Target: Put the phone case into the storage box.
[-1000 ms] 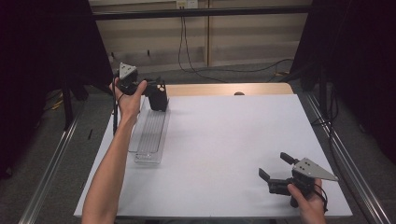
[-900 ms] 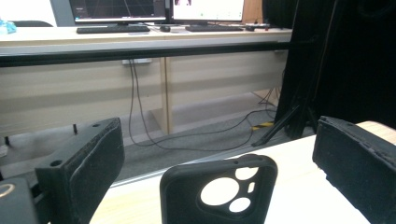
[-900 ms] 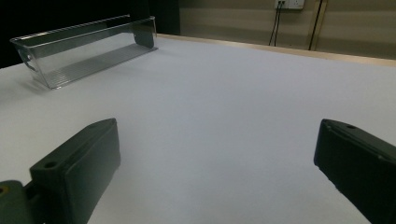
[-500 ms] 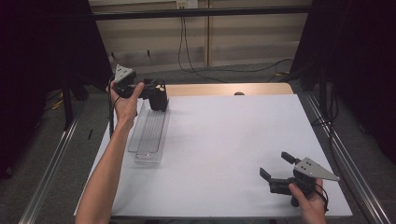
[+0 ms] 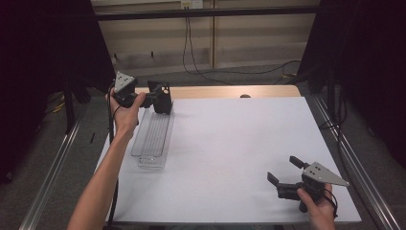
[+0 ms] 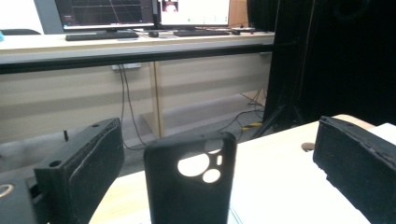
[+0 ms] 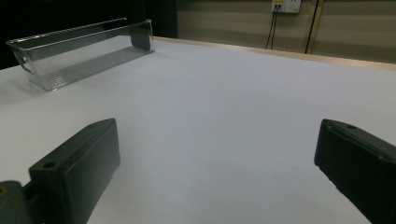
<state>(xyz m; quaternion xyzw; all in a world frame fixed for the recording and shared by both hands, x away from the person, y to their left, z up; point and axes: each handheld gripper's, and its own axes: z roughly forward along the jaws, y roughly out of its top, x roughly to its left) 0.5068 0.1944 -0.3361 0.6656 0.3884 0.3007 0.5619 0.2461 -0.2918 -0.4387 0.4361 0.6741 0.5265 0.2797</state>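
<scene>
Phone case (image 6: 189, 182) stands upright at the far end of the clear tray (image 5: 152, 139), between our left tongs' (image 5: 160, 98) wide-open jaws, ungripped. Light, thin and probably flexible, it wants a gentle pinch across its side edges. Our right tongs (image 5: 282, 175) gape empty, well apart from the tray.

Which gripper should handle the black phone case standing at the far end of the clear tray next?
Left. The left gripper is already at the phone case, its open jaws on either side of it at the far end of the clear tray. The right gripper sits open near the table's near right corner, far away.
</scene>
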